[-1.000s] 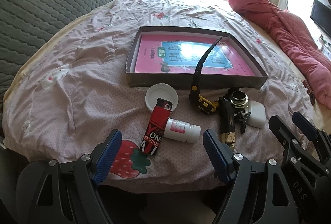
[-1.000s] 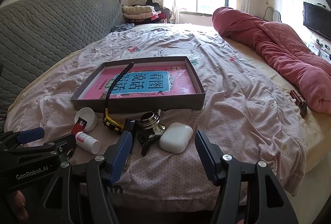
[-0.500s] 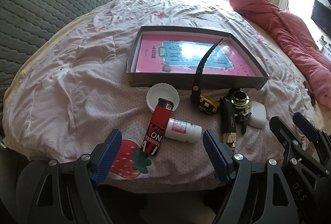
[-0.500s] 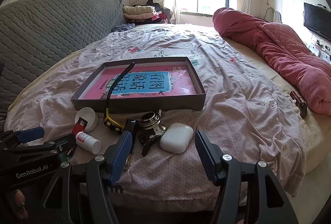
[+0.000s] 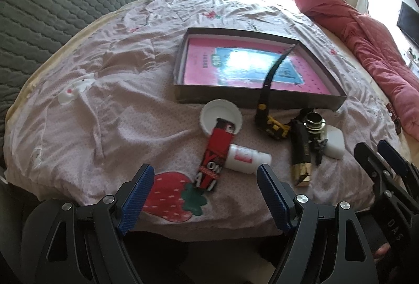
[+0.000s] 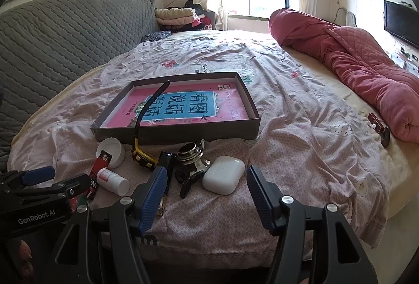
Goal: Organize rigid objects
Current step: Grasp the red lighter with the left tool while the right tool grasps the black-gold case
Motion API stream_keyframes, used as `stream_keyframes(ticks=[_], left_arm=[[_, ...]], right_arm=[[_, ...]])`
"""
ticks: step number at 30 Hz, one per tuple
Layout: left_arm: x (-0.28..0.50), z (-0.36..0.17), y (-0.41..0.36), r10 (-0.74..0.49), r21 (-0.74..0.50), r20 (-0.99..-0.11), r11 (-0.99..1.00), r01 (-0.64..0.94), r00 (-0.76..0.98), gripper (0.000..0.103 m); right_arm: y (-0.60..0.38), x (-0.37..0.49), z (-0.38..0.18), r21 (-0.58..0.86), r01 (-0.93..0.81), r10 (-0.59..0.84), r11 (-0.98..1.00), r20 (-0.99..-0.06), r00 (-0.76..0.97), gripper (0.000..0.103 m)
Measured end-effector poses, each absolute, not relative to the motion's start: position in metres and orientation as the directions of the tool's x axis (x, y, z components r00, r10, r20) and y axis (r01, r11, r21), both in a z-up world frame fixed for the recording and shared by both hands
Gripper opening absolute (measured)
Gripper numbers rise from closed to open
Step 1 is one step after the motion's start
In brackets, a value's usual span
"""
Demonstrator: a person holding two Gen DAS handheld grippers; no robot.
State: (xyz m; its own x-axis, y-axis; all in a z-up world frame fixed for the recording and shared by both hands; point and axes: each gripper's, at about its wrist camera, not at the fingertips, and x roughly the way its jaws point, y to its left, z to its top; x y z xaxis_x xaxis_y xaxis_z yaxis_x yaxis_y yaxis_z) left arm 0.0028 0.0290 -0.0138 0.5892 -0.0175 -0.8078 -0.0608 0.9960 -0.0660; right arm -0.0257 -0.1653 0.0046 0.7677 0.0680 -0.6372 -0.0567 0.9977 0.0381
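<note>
I can read "GenRobot.AI" on the body of my left gripper (image 6: 56, 176) in the right wrist view, and "DAS" on my right gripper (image 5: 387, 160) in the left wrist view. The red and black pack (image 5: 216, 153) shows large white letters "ON" and "A"; the pink book in the shallow grey box (image 6: 175, 133) carries big Chinese characters on a blue panel.

Since a second ago the left camera has crept slightly nearer the clutter; nothing on the bedspread (image 5: 104, 90) has shifted.

The pack lies with its long axis running away from me, its top end on the white lid (image 5: 209, 113). The white pill bottle (image 5: 246, 158) lies across, touching the pack's right side. The tape measure (image 5: 272, 124) sends its black blade up over the box wall. The black and gold tube (image 5: 301, 153) points away from me, beside the chrome fitting (image 6: 189, 155) and white earbud case (image 6: 224, 175).

Both grippers hover near the bed edge, jaws spread wide, holding nothing.
</note>
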Motion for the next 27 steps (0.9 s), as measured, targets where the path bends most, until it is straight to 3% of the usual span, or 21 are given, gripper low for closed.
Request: stream_keyframes(ticks=[12, 27], left_arm=[[0.011, -0.037, 0.049, 0.001, -0.053, -0.844, 0.995, -0.086, 0.536, 0.082], [0.024, -0.057, 0.039, 0.006, -0.024, -0.859, 0.998, -0.052, 0.512, 0.082]], right_arm=[[-0.150, -0.023, 0.000, 0.068, -0.155, 0.161, 0.986, -0.660, 0.734, 0.062], [-0.187, -0.005, -0.025, 0.131, -0.007, 0.103, 0.991, -0.751, 0.652, 0.062]])
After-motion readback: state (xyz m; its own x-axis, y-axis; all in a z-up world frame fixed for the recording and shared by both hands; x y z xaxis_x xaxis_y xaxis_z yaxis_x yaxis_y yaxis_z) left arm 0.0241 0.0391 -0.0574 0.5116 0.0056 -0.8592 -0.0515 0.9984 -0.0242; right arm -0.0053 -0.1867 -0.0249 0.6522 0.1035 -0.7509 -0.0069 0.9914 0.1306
